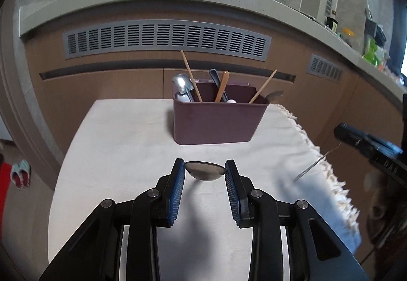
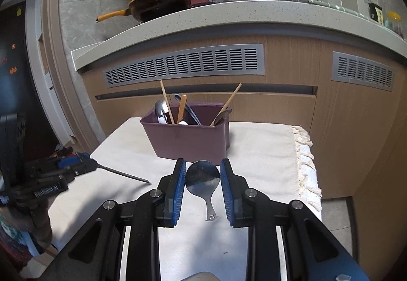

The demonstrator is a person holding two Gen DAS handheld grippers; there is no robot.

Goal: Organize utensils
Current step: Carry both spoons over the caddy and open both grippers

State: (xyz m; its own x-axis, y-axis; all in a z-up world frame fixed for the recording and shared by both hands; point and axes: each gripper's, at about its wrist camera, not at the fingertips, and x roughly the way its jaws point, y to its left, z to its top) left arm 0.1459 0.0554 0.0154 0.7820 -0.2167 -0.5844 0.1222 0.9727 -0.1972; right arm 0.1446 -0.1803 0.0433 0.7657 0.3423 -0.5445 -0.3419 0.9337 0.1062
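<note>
The left gripper [image 1: 204, 163] pinches a shiny steel spoon [image 1: 204, 172] by the rim of its bowl, blue ribbed pads pressed on either side. The bowl shows edge-on in the left wrist view, and the handle is hidden behind it. The right gripper [image 2: 203, 162] likewise clamps a second steel spoon [image 2: 202, 179] across its bowl, with the slim handle [image 2: 209, 204] hanging free below the pads.

Both are held above the cream fringed tablecloth [image 1: 127, 141], short of the plum plastic rectangular utensil holder [image 1: 218, 123]. It stands upright at the cloth's far end and already contains wooden chopsticks [image 1: 190, 77] and other spoons.

The step in hand looks like carrying the spoons to the holder. To do it well, bring each spoon over the open top one at a time, handle pointing down. Aim for an end where spoons already stand (the inner dividers are hard to make out). Steer clear of the leaning chopsticks. Release only once the handle is well inside, since a rim-pinched bowl could swivel.
</note>
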